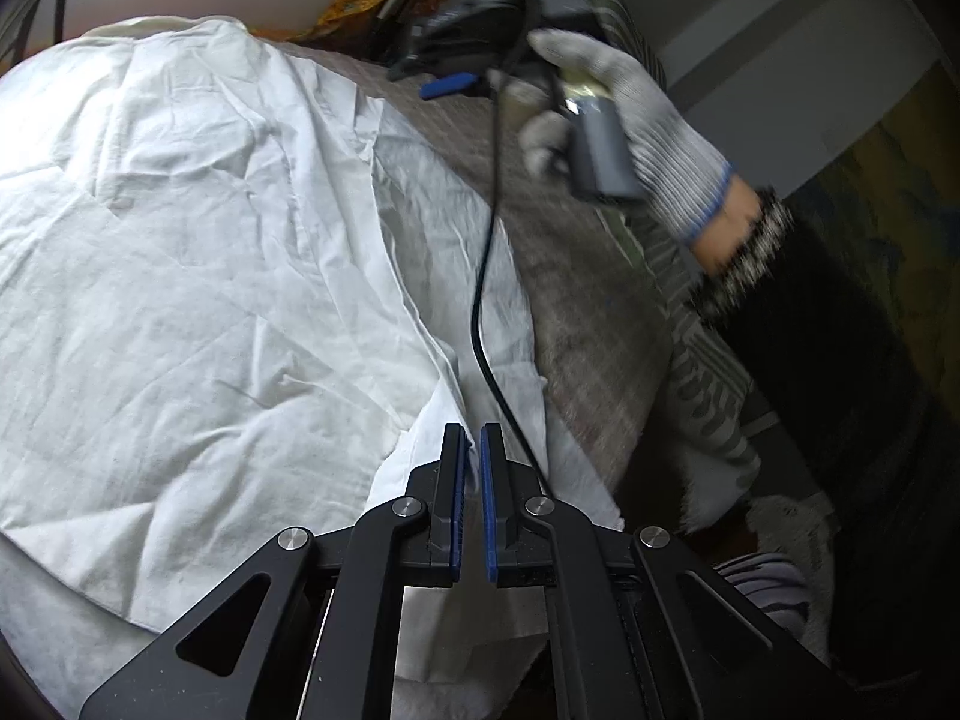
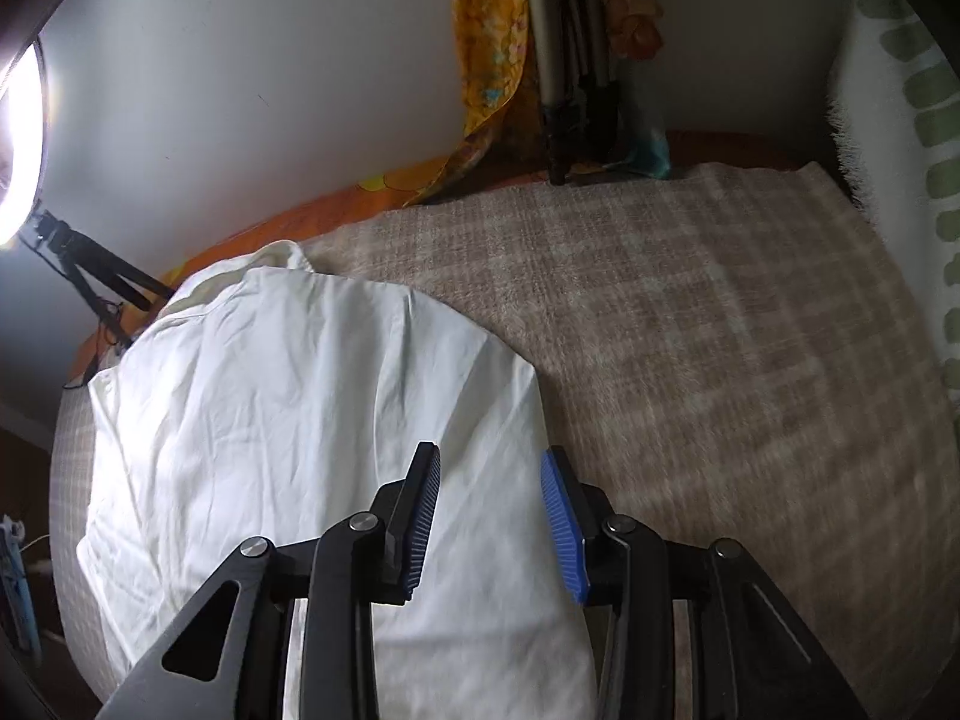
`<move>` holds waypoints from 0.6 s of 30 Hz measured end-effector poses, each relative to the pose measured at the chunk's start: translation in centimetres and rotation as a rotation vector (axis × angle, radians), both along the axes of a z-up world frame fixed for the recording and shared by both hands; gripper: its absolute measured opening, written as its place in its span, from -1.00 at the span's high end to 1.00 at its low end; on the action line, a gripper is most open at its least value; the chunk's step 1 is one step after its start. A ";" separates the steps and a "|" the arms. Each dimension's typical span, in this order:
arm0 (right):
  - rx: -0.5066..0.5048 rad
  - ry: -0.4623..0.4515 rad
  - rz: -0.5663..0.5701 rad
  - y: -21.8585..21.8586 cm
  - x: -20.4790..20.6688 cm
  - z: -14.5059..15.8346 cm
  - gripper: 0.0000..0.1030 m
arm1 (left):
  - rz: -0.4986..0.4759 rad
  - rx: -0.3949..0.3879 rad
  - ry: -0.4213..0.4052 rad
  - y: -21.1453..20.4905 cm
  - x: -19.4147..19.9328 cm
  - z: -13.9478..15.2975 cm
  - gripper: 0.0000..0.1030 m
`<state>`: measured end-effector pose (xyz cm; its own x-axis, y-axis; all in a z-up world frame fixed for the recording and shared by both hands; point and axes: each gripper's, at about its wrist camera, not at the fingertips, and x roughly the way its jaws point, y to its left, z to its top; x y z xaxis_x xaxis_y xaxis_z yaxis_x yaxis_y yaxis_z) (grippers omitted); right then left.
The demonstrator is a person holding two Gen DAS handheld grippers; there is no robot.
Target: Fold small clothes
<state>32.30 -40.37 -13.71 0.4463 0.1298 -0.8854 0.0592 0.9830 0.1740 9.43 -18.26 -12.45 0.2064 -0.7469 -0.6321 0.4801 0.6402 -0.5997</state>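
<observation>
My left gripper point(image 1: 474, 450) hovers over the white garment's point(image 1: 198, 276) near right edge, jaws nearly closed on nothing. My right gripper point(image 2: 489, 480), jaws apart, hangs above the garment on the bed's brown blanket point(image 2: 690, 330).

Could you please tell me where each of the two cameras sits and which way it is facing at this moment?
Left wrist: sits behind the left tongs, nearly closed, looking across the white garment; the gloved right hand holding the other tool shows.
Right wrist: sits behind the right tongs, open, looking over the garment's edge toward the wall; no hand shows.
Shared: the white garment on the brown blanket.
</observation>
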 end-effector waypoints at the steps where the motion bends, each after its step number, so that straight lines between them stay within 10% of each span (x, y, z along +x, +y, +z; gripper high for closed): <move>1: -0.016 0.008 0.005 0.3 0.6 -0.4 0.28 | -0.009 0.003 -0.012 -0.2 -0.1 -0.1 0.93; 6: -0.138 0.075 0.005 1.3 2.4 -2.5 0.39 | -0.042 -0.007 -0.042 -0.4 -0.7 0.3 0.96; 10: -0.112 0.076 -0.013 1.1 2.3 -2.7 0.97 | -0.028 -0.030 -0.048 0.2 -0.9 0.9 0.97; 18: -0.065 -0.002 0.022 2.6 0.6 1.1 1.00 | 0.026 -0.085 -0.025 3.4 -2.5 2.0 0.99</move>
